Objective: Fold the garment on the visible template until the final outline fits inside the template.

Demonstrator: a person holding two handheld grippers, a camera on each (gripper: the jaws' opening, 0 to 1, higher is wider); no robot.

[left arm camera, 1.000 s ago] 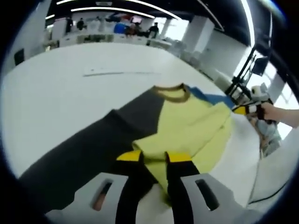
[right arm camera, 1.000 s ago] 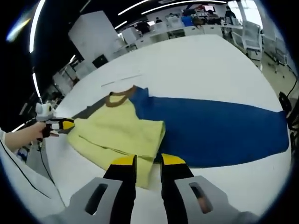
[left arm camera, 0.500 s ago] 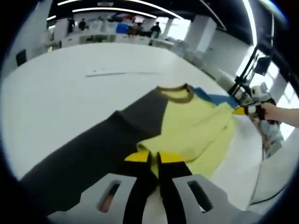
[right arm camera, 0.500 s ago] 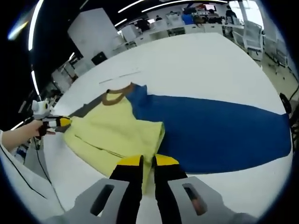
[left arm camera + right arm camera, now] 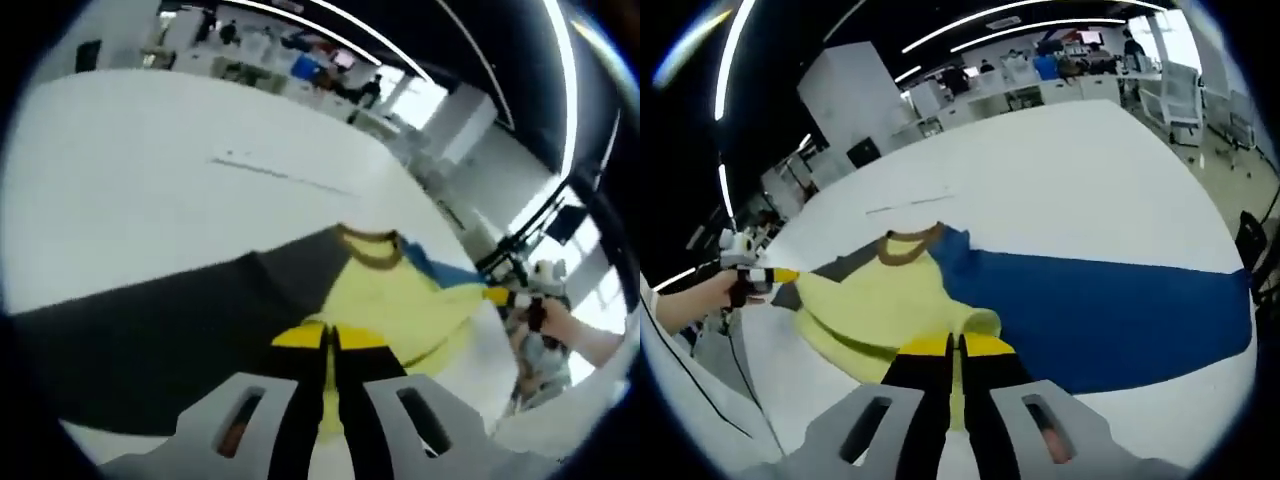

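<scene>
A yellow garment (image 5: 390,300) with a brown collar (image 5: 372,246) lies on the white table, over a dark grey template sheet (image 5: 150,330) and a blue template sheet (image 5: 1110,305). My left gripper (image 5: 328,338) is shut on the garment's near edge, and that edge is lifted and bunched. In the right gripper view my right gripper (image 5: 958,345) is shut on the other near edge of the yellow garment (image 5: 880,305). The right gripper (image 5: 505,297), held by a hand, comes into the left gripper view at the right. The left gripper (image 5: 775,275) comes into the right gripper view at the left.
The white table (image 5: 1070,170) stretches far beyond the sheets, with a thin pale strip (image 5: 905,206) lying past the collar. Desks, chairs (image 5: 1180,75) and people stand in the background. A tripod stand (image 5: 510,262) rises near the table's right side.
Both grippers have gone from open to shut on the garment's near edge. The edge has risen off the table and the yellow cloth has bunched toward the collar.
</scene>
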